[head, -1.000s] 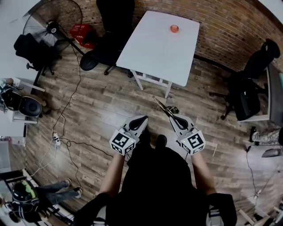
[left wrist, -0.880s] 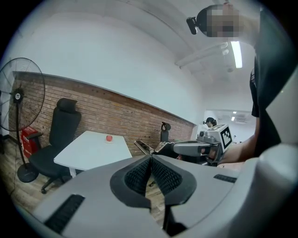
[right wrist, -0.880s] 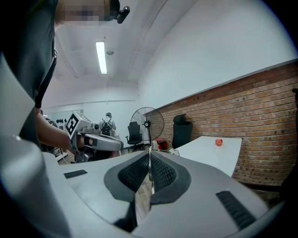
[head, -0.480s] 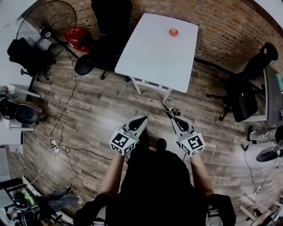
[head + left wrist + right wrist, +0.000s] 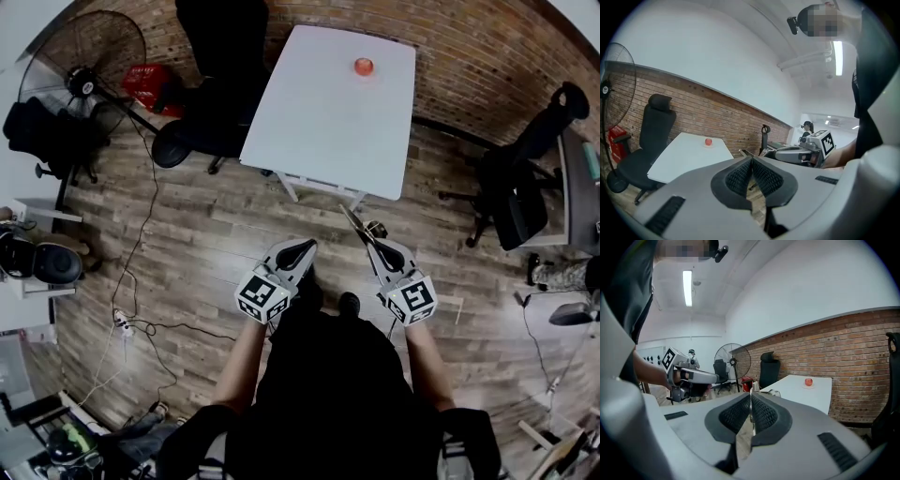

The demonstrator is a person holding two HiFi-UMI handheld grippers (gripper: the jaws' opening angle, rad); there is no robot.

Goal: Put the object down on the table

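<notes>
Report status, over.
Left gripper shut, empty. Right gripper shut on scissors, short of the white table. Small red object on table's far end.

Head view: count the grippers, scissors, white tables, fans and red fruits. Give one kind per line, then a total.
grippers: 2 (left gripper, right gripper)
scissors: 1
white table: 1
fan: 1
red fruit: 1
total: 6
</notes>
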